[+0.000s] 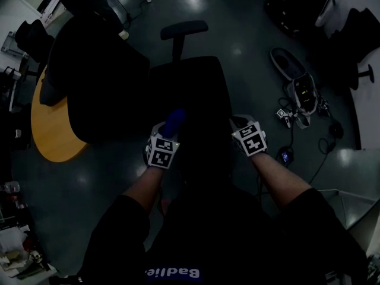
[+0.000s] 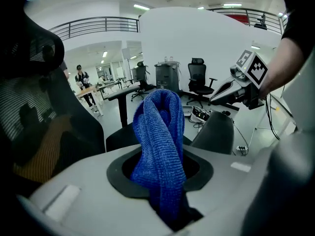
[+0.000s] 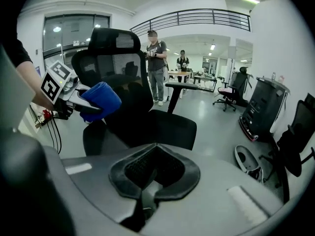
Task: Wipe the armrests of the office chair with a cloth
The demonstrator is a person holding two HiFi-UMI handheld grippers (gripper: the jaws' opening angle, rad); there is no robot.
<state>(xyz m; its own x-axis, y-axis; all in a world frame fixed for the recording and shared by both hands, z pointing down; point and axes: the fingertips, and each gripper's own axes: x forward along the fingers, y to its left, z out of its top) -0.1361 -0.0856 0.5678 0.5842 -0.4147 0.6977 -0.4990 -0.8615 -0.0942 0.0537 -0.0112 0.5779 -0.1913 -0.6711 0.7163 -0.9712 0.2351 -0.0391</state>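
The black office chair [image 1: 193, 91] stands right in front of me, dark in the head view. My left gripper [image 1: 170, 129] is at its left side, shut on a blue knitted cloth [image 2: 158, 146] that sticks up out of the jaws. In the right gripper view the cloth [image 3: 100, 100] hangs just above the chair's near armrest [image 3: 97, 137]; whether it touches is unclear. My right gripper [image 1: 240, 124] hovers over the other armrest [image 2: 214, 132], its black pads [image 3: 129, 173] shut with nothing between them. The high backrest [image 3: 115, 65] and seat [image 3: 165, 124] lie between the two grippers.
A round wooden table [image 1: 48, 132] and a second black chair [image 1: 89, 82] are at the left. A grey device with cables [image 1: 300, 91] lies on the floor to the right. Two people [image 3: 156, 65] stand behind the chair; more office chairs [image 2: 197, 80] are farther off.
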